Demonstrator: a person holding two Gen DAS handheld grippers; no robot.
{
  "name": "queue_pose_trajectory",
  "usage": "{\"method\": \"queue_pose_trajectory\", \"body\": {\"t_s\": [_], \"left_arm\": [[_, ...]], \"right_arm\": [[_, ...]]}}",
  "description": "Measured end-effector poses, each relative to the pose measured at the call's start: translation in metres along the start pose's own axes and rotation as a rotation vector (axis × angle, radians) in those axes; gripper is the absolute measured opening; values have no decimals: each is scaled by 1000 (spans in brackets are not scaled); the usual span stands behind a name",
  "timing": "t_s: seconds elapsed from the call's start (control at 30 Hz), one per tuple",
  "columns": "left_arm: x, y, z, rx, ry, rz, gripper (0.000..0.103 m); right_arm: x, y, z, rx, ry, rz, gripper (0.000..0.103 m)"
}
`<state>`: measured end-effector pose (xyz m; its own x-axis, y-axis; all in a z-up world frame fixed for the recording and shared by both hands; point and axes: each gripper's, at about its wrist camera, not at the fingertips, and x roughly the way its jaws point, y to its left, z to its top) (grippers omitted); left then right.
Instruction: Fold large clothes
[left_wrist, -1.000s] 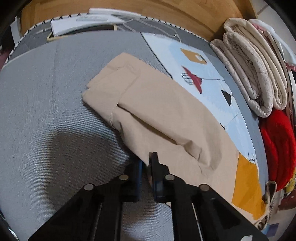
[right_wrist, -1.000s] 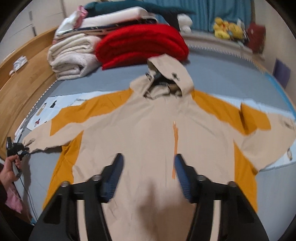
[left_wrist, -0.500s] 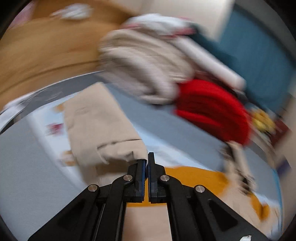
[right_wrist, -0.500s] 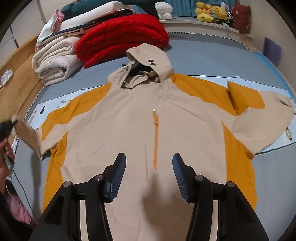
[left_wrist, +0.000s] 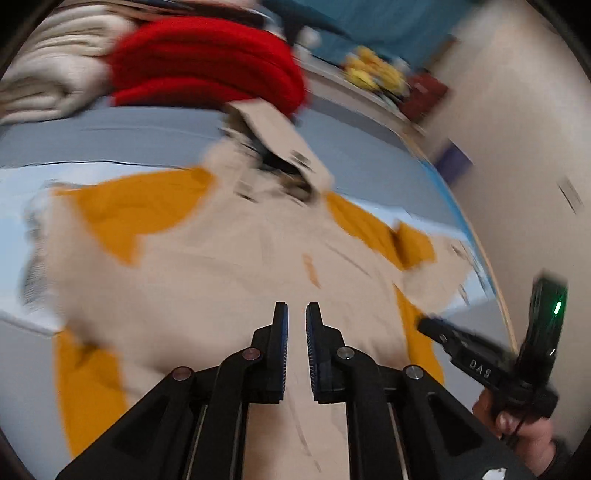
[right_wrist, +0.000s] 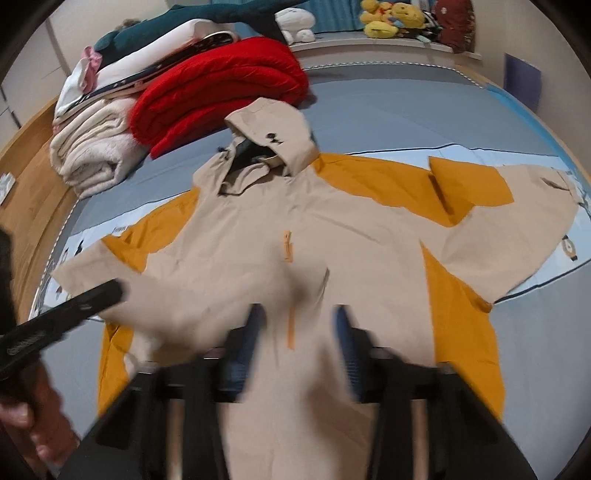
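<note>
Right wrist view: right tool (right_wrist: 295, 332) at 6 o'clock, blurred, jaws closing, nothing between them, over jacket (right_wrist: 295, 258) hem. Left tool (left_wrist: 296, 325) opening, narrow gap, empty, above jacket chest.

Jacket flat on bed (right_wrist: 388, 110), front up. Sleeve at 9 o'clock appears folded in over body. Sleeve at 3 o'clock spread out; hood at 12 flat.

Judgement: early stage. Left: second sleeve, hood, body folds.

Beyond: red blanket (right_wrist: 221, 92) at 11 o'clock.
</note>
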<state>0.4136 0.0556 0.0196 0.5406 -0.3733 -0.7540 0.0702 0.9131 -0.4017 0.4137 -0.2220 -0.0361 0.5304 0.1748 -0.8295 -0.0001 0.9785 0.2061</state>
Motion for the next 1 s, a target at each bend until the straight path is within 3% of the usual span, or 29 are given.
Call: {"method": "queue_pose_trajectory", "body": {"t_s": [0.1,0.2,0.27,0.5,0.7,0.87,0.9,1.0], "left_arm": [[-32,19,6,-54,-64,123,11],[-44,32,-2,-21,-133,264,12],[-28,43,-2,-3,-89,344,12],[-20,69,19,-4,-86,360,13],[-24,101,32,-61,-105,403,13],[-33,122,37,-118,-119,417,13],[-34,125,37,-128,-120,415,13],[-33,131,37,-138,-112,420,13]], "right_arm": [[2,-10,2,45,6,4,25],[13,-16,0,91,41,20,25],[24,-19,-3,114,81,59,27],[70,-23,-21,220,236,134,43],[109,-24,-38,320,377,177,44],[126,-22,-43,357,424,171,44],[128,-22,-43,358,426,167,43],[130,-17,-40,345,410,147,23]]}}
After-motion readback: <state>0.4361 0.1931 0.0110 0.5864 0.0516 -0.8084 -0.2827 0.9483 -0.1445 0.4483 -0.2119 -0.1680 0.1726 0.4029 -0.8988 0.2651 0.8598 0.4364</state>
